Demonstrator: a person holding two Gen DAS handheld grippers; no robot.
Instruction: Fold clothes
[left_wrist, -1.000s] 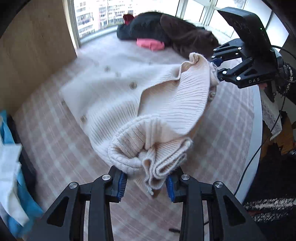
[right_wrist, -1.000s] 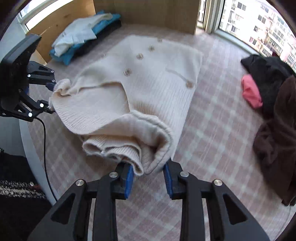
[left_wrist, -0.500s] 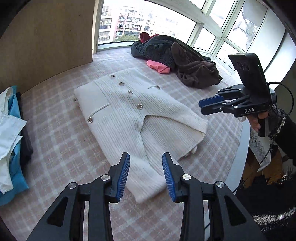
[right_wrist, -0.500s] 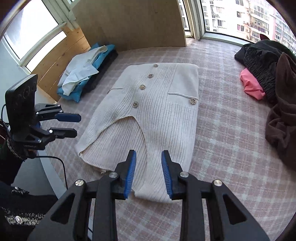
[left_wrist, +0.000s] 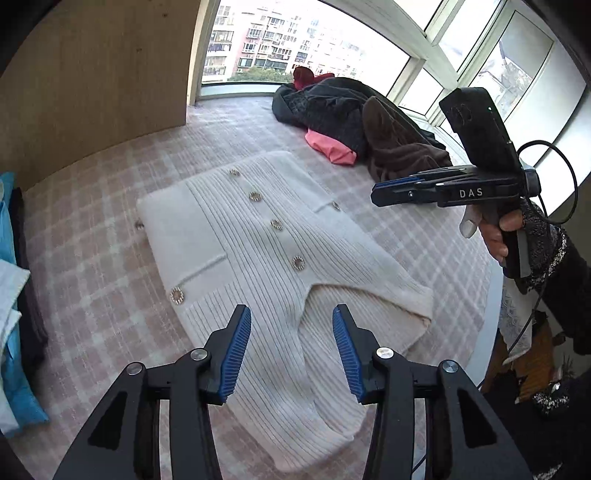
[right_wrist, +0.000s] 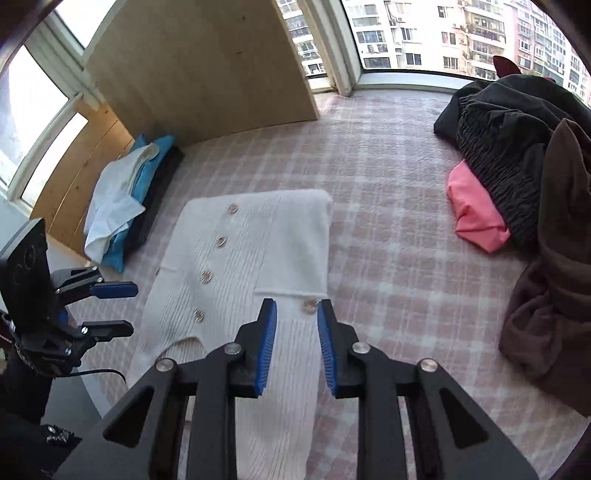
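Note:
A cream ribbed cardigan (left_wrist: 258, 240) with metal buttons lies flat on the pink checked cloth, its near end folded over itself. In the right wrist view the cardigan (right_wrist: 240, 266) stretches away from me. My left gripper (left_wrist: 291, 317) hovers open above the near end, with nothing between its blue pads. The right gripper (right_wrist: 295, 310) is open too, above the cardigan's right side near a pocket button. Each gripper shows in the other's view: the right gripper (left_wrist: 376, 190), held by a hand, is seen edge-on, and the left gripper (right_wrist: 122, 308) stands open at the left.
A pile of black, brown and pink clothes (left_wrist: 351, 122) lies at the far right, also the pile (right_wrist: 517, 166). A folded blue and white stack (right_wrist: 122, 206) sits at the left by a wooden panel (left_wrist: 92, 81). The table edge (left_wrist: 487, 314) runs along the right.
One second ago both grippers were shut on the lifted cardigan's bunched fabric. They have let go, the cardigan now lies flat, and both grippers have drawn back and up, open.

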